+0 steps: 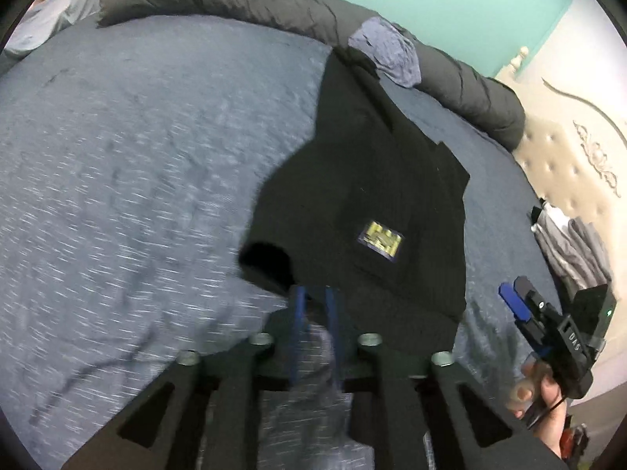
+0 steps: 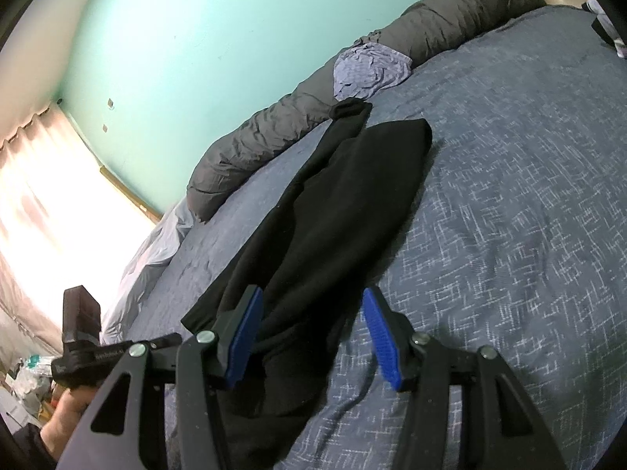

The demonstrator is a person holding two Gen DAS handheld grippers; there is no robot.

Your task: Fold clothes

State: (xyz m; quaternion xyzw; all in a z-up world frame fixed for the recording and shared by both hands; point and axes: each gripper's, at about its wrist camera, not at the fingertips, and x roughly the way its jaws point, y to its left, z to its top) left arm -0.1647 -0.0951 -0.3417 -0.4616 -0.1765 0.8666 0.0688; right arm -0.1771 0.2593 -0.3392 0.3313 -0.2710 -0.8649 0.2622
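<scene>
Black garment (image 2: 333, 211) on blue bedspread (image 2: 509, 196), rolled grey duvet (image 2: 274, 129) beyond.

A turquoise wall (image 2: 188, 51) fills the right-wrist view from 10 to 12 o'clock. A bright curtained window (image 2: 47, 211) glows at 9 o'clock. In the left-wrist view a cream tufted headboard (image 1: 564, 156) stands at 3 o'clock beside the blue-covered bed (image 1: 137, 149).

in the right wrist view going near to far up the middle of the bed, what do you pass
right gripper → black garment on the blue bedspread → crumpled lavender cloth → rolled grey duvet along the far edge → teal wall
</scene>
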